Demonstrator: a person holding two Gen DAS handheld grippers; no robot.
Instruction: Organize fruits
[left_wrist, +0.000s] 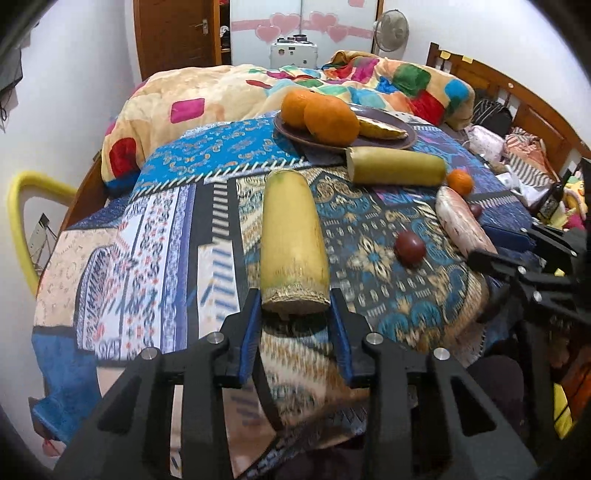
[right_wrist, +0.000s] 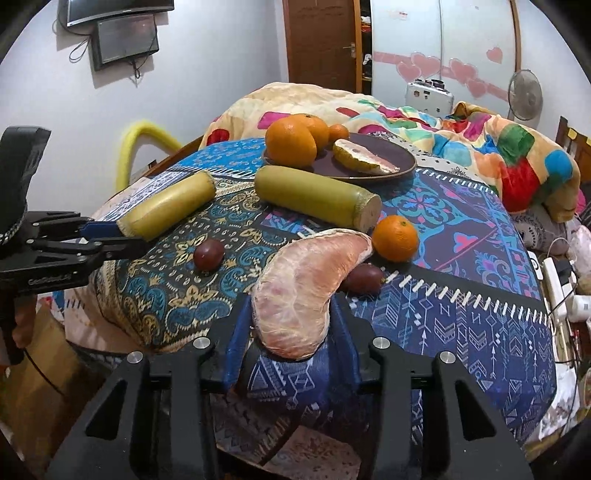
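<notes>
My left gripper (left_wrist: 295, 314) is shut on the cut end of a yellow-green cane piece (left_wrist: 293, 236), which lies on the patterned cloth; it also shows in the right wrist view (right_wrist: 170, 208). My right gripper (right_wrist: 291, 325) is shut on a peeled pink pomelo segment (right_wrist: 306, 288), also seen in the left wrist view (left_wrist: 461, 221). A second cane piece (right_wrist: 317, 197) lies in front of a dark plate (right_wrist: 391, 155) holding oranges (right_wrist: 291, 140) and a pomelo wedge (right_wrist: 364, 157). A small orange (right_wrist: 395, 238) and two dark passion fruits (right_wrist: 208, 254) (right_wrist: 364, 278) lie loose.
The fruits rest on a patterned cloth (right_wrist: 461, 302) over a rounded surface beside a bed with a colourful blanket (right_wrist: 498, 147). A yellow chair back (left_wrist: 18, 221) stands at the left. Cables and a power strip (right_wrist: 554, 273) lie at the right.
</notes>
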